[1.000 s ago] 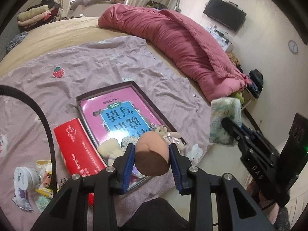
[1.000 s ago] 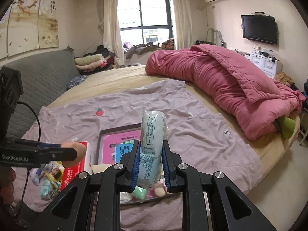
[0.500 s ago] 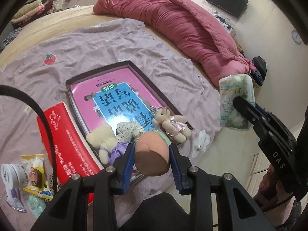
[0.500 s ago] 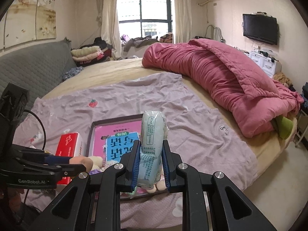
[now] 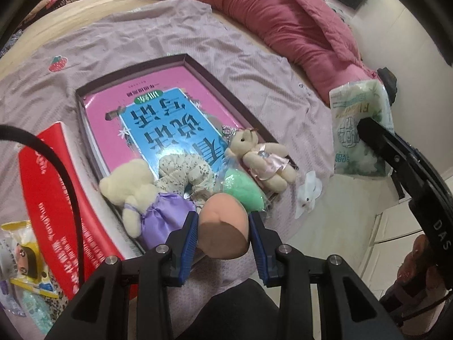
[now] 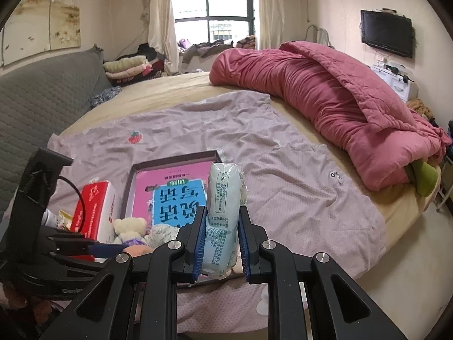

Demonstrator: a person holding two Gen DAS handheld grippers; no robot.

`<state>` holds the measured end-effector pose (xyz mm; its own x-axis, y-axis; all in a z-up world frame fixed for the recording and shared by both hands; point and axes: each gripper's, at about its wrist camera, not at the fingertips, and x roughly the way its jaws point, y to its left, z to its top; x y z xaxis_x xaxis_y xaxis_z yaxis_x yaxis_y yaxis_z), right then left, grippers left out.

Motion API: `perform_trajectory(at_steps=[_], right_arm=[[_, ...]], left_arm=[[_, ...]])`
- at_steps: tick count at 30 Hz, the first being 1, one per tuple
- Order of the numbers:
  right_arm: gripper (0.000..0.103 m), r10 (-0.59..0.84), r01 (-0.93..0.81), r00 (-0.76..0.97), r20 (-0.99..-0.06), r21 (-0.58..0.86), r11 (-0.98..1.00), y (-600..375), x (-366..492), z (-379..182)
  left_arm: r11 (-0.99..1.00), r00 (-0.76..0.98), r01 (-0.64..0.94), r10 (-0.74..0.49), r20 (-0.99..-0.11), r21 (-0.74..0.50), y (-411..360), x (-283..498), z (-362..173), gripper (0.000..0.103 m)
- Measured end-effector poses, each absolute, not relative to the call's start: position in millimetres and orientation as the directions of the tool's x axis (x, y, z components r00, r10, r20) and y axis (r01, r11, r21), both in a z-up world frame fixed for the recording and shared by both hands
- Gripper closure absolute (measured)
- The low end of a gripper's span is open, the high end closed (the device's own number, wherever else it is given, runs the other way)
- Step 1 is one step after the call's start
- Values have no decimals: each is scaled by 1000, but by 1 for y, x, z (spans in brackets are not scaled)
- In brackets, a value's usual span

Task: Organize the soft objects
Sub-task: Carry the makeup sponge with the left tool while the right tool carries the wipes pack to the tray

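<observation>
The peach squishy toy is giving softly between the left gripper fingers above the box; hold its middle lightly. The right gripper is pinching a light tissue pack midway, over the bed.

Right claw grips tissue pack above bed.

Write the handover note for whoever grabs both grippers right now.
Left gripper: shut on a peach foam ball, above the near end of the tray.
Right gripper: shut on a tissue pack, held above the bed.
Done: two bears, a floral plush and a green one lie in the tray.
Left: set down the ball and tissue pack, likely in the tray too.
</observation>
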<state>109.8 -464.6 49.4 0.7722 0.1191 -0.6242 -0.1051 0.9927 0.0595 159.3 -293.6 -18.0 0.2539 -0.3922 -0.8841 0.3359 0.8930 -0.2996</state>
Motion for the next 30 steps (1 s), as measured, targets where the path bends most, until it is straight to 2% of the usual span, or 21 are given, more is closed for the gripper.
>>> perform_trajectory(at_steps=[11, 26, 30], right_arm=[[82, 89, -126, 730, -677, -6, 992, -449, 130, 20], [82, -52, -133, 655, -754, -183, 974, -433, 161, -28], [82, -41, -160, 645, -763, -187, 969, -427, 168, -35]], left_arm=[[900, 214, 333, -362, -907, -281, -300, 172, -48, 66], [890, 210, 358, -371, -905, -282, -301, 177, -53, 66], [887, 211, 369, -371, -905, -277, -301, 177, -54, 66]])
